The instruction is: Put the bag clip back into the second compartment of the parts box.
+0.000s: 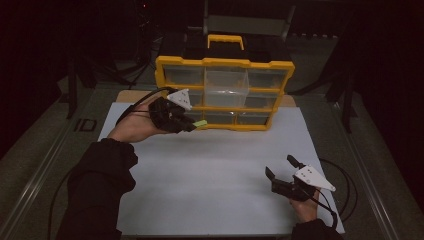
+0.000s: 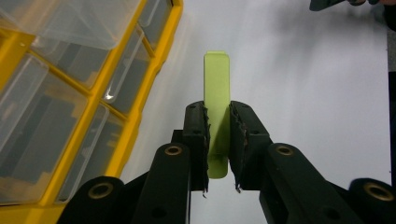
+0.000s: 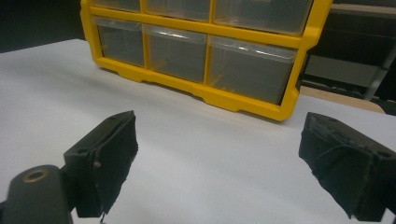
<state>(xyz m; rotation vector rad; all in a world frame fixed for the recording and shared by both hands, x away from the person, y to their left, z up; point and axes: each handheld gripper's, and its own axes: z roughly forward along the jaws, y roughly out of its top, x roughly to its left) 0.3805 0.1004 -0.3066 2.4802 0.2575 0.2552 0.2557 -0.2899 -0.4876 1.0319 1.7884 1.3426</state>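
A yellow drawer organiser [image 1: 224,63] with clear plastic drawers stands upright at the back of the white table top [image 1: 210,170]; its middle drawer [image 1: 226,86] is pulled out. My left gripper [image 1: 192,126] is held above the table just in front of the organiser's lower left drawers, shut on a flat light-green piece [image 2: 217,107] that sticks out past the pads [image 2: 197,135]. The green piece [image 1: 200,123] points toward the bottom row. My right gripper [image 1: 281,166] rests near the front right of the table, open and with nothing between its pads [image 3: 109,158], facing the organiser [image 3: 205,51].
Black cables [image 1: 345,185] trail off the table's right side and behind the left hand. A dark sleeve [image 1: 100,190] comes in at the bottom left. A wooden board edge [image 3: 341,100] lies behind the organiser. Dark floor and metal rails [image 1: 45,170] border the table.
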